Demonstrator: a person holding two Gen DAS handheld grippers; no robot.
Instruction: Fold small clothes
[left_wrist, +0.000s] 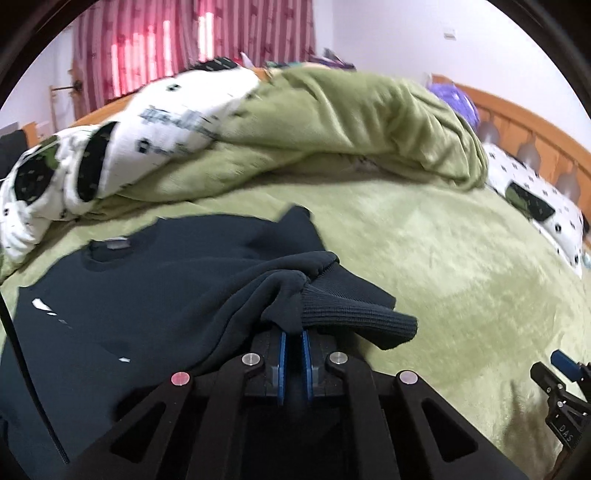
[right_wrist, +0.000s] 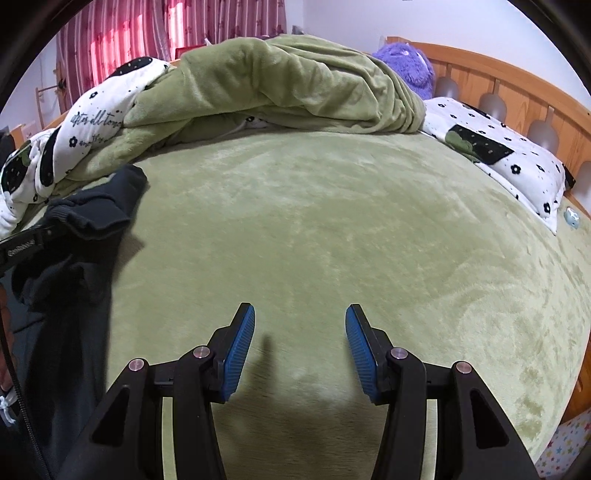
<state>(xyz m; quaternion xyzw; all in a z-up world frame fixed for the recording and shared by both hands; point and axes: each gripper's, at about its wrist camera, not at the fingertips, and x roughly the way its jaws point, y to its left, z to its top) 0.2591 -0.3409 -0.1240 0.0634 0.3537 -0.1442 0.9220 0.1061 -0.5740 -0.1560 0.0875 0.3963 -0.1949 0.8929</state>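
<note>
Left tongs pinch the ribbed sleeve cuff of a dark sweatshirt spread ahead-left on the green bedspread; right tongs gape empty, sweatshirt far left.

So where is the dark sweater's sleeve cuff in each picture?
Left wrist view: the ribbed cuff sits at centre, just above the left gripper, which is shut on the sleeve.
Right wrist view: the cuff is at the far left edge, mid-height.
Shared landmark: the bunched green blanket behind it.
</note>
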